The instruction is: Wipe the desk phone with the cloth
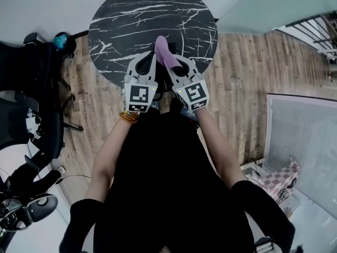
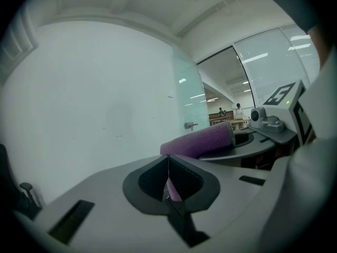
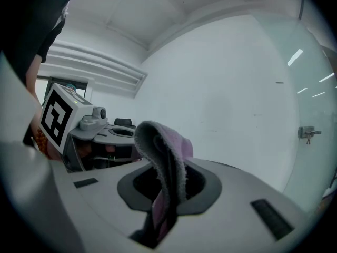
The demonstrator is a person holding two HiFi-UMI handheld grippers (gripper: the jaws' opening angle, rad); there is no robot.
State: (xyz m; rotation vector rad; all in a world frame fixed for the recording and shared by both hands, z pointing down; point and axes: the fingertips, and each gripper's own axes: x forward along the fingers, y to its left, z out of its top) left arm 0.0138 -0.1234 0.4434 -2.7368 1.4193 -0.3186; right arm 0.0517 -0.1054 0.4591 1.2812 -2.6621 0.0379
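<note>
The purple cloth stands up between my two grippers, which are held close together at chest height above the near edge of a round black marble table. My right gripper is shut on the cloth, whose free end folds over its jaws. My left gripper is shut too, with a thin purple strip of cloth pinched in its seam. The rolled cloth shows to its right. No desk phone is in any view.
Black office chairs stand to the left on the wooden floor. A white ribbed panel lies at the right. A white wall and glass partition rise ahead of the grippers.
</note>
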